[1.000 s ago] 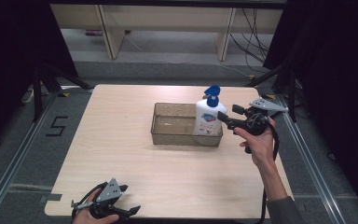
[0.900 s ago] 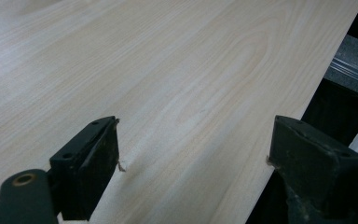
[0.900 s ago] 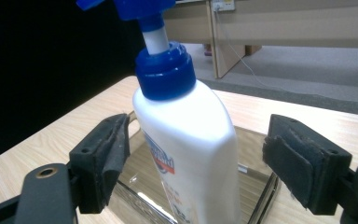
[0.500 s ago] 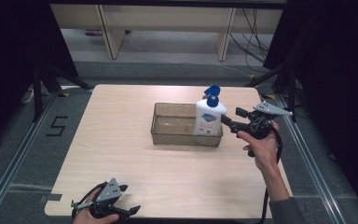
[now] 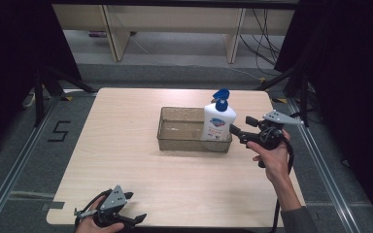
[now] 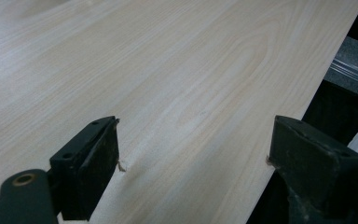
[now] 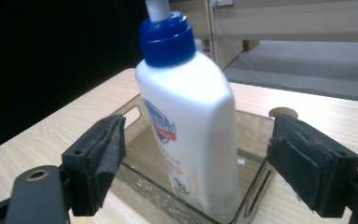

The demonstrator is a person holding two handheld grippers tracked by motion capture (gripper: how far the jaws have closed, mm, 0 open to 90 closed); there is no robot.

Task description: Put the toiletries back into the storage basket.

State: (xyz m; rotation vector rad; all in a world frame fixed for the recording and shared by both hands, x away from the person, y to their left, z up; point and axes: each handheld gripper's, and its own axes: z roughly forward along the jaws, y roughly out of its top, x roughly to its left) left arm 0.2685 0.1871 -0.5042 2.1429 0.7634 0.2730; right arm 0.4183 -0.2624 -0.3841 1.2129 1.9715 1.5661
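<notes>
A white pump bottle (image 5: 219, 122) with a blue cap and pump head stands upright in the right end of a clear brown-tinted tray (image 5: 179, 141) at mid-table. My right gripper (image 5: 235, 132) is level just to the right of the tray and points at the bottle. Its jaws have just been opening. In the right gripper view the bottle (image 7: 191, 121) stands between the pads (image 7: 103, 154) with a gap on each side, so nothing is gripped. My left gripper (image 5: 137, 219) rests at the table's front left edge, open with only bare wood (image 6: 177, 93) between its jaws.
The tray has cut-out handles and is otherwise bare inside. Light wood tabletop (image 5: 126, 160) spreads wide to the left and in front of the tray. Dark floor with metal rails (image 5: 330, 184) surrounds the table, and shelving stands beyond the far edge.
The right gripper's jaws have spread wider and the hand has eased slightly back toward the near side, away from the bottle. The bottle, tray and left gripper have not moved.
</notes>
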